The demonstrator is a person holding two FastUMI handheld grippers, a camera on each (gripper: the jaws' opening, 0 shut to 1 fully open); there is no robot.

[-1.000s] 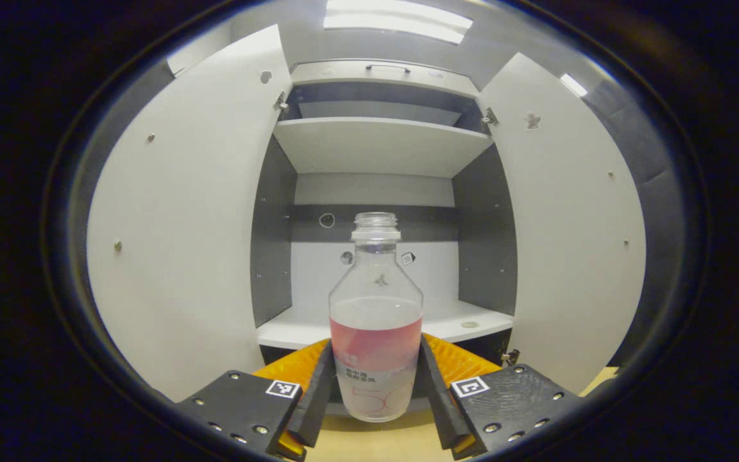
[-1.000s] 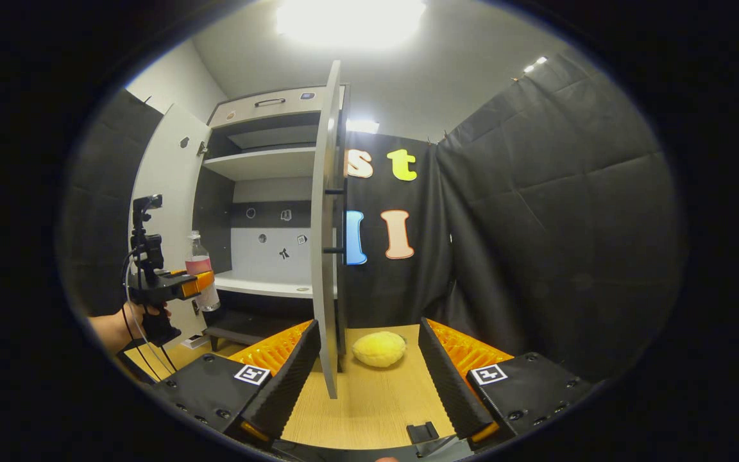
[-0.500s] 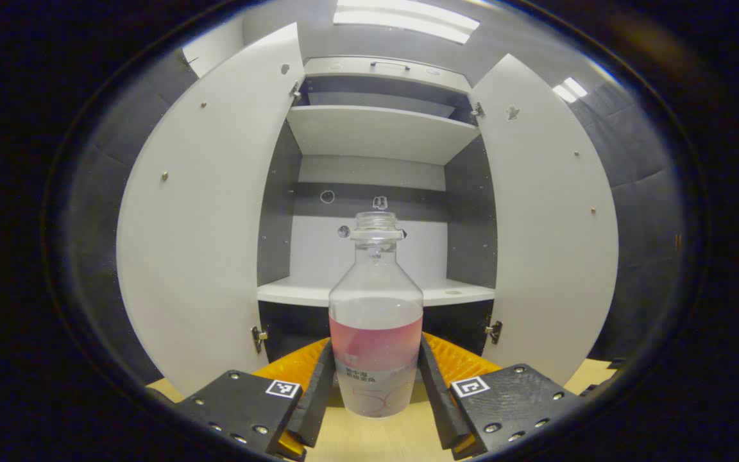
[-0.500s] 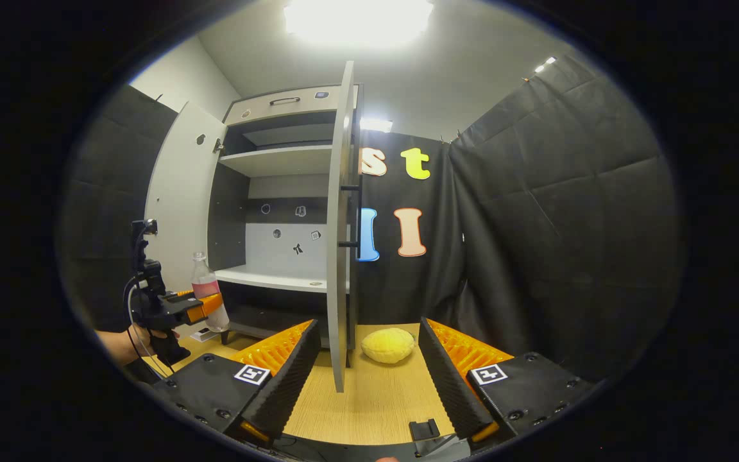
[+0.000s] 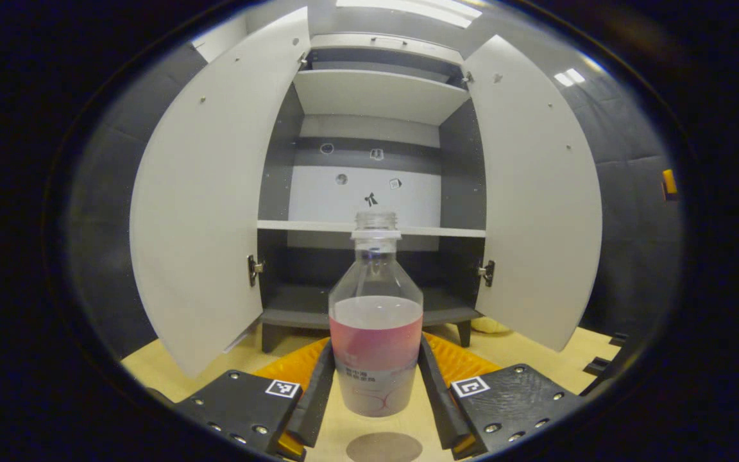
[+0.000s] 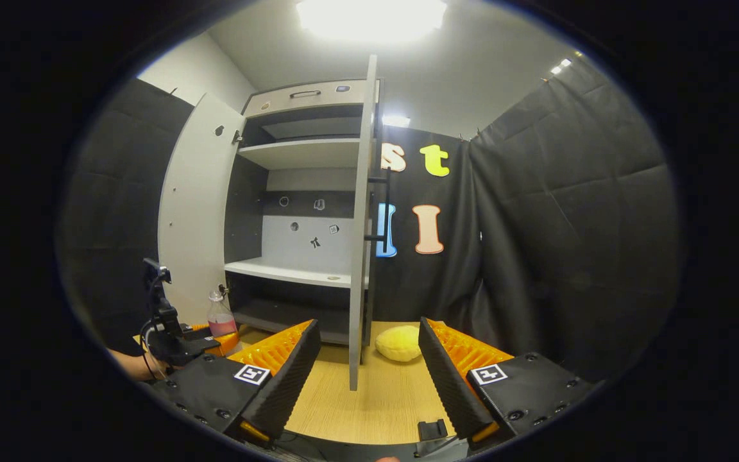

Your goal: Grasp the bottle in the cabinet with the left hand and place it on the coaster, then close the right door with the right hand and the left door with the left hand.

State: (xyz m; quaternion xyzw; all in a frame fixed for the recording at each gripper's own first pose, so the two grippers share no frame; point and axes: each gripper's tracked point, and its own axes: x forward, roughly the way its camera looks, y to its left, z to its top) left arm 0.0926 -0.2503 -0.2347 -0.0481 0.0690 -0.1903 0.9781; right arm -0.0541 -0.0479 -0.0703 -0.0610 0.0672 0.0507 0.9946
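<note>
Above the coaster (image 5: 383, 447), left gripper (image 5: 376, 385) grips bottle (image 5: 376, 340)

No wording can be read with certainty: the clear plastic bottle of pink liquid (image 5: 376, 333) carries a white label with small printed characters too blurred to make out, and the small stickers on the cabinet's back panel (image 5: 364, 192) are illegible.

Bottle (image 5: 376, 321) was clear glossy plastic with a smooth printed label. Left tongs (image 5: 376, 391) had matt black shells, ribbed orange plastic behind. Cabinet (image 5: 376, 96) doors were smooth matt white board, with metal hinges (image 5: 254, 269). Surface (image 6: 369, 398) below cabinet looked pale wood-grain. Coaster (image 5: 383, 447) was flat, matt grey.
</note>
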